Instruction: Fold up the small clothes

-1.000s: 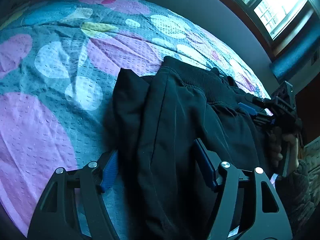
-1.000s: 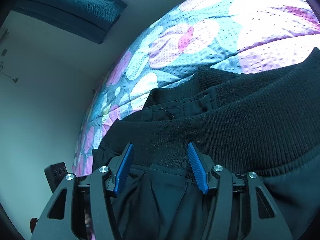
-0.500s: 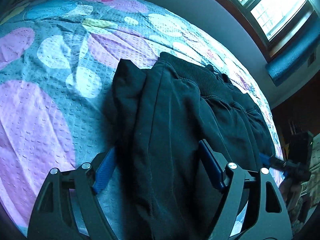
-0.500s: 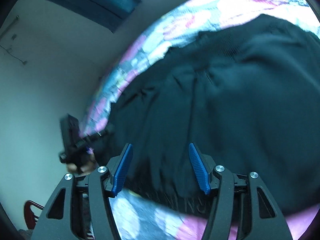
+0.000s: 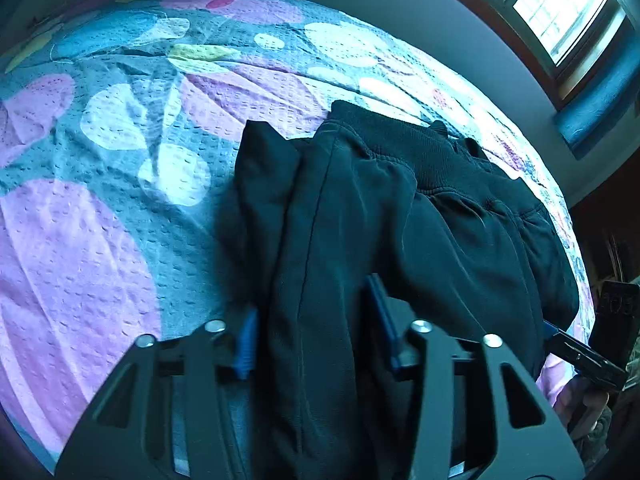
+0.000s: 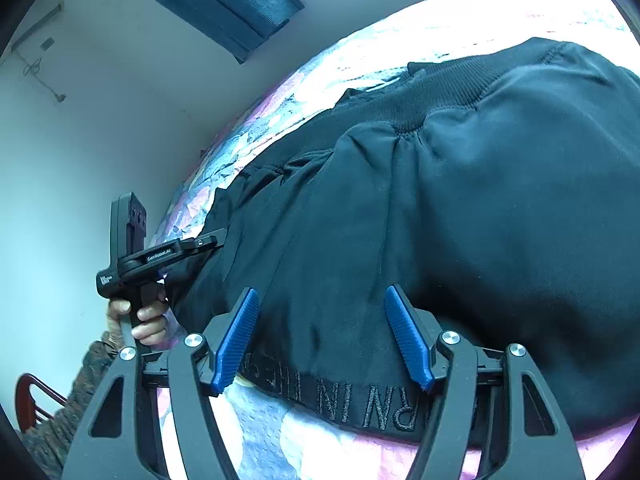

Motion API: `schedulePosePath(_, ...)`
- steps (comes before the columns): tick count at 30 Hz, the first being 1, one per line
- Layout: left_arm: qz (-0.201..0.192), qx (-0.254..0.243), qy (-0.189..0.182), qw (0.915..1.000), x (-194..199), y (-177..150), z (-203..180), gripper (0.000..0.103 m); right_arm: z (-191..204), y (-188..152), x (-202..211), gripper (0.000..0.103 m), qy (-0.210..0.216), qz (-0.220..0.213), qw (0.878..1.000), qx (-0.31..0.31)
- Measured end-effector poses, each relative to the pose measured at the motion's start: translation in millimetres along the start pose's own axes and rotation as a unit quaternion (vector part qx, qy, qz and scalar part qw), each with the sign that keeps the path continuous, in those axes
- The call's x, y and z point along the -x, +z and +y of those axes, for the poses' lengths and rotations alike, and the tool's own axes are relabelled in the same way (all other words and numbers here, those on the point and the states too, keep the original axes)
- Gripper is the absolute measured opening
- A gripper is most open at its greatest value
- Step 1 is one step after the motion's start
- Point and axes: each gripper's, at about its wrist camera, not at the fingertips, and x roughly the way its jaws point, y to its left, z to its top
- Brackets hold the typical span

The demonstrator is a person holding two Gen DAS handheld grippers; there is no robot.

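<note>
A: Report the change against the earlier views.

B: The right gripper (image 6: 324, 336) stood at the ribbed waistband (image 6: 432, 92) a second ago. It now stands at the opposite, lettered hem (image 6: 348, 400) of the black garment (image 6: 460, 208). Its tongs are apart, with the hem lying below the gap; nothing is clamped.

A: And the left gripper (image 5: 316, 336)?

B: It has barely moved. A thick fold of the garment (image 5: 360, 240) passes between its blue pads (image 5: 246, 344). Whether the pads press the cloth or merely flank it cannot be told from either view.

A: Location of the garment?

B: It lies on the patterned bedspread (image 5: 100, 220), already doubled lengthwise, with the waistband at the far end and a second layer (image 5: 264, 168) showing on the left side.

A: Meaning for the task?

B: Judged from the layout, the lengthwise fold is made. The right gripper appears positioned to take the hem for the next fold toward the waistband.

A: Edges and open room?

B: The hem lies near the bed's near edge, where a strip of bedspread shows below it. Wide open bedspread extends left of the garment and beyond the waistband. A wall (image 5: 360, 20) borders the far side. The grippers are well apart, at opposite corners of the hem end.
</note>
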Motion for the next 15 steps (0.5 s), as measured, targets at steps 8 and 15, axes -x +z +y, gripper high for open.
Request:
schedulePosePath(8,-0.008,-0.013,0.028,0.9995,11.5,1.7,-11.1,0.013,25.8,-12.0,22.3,0.068,-0.005,-0.016,0.999,0.04)
schedulePosePath(15,-0.04,-0.021,0.024,0.9987,51.5,16.0,-42.5,0.009,7.5,-20.3,3.3,0.074,-0.001,0.003,1.0,0.029)
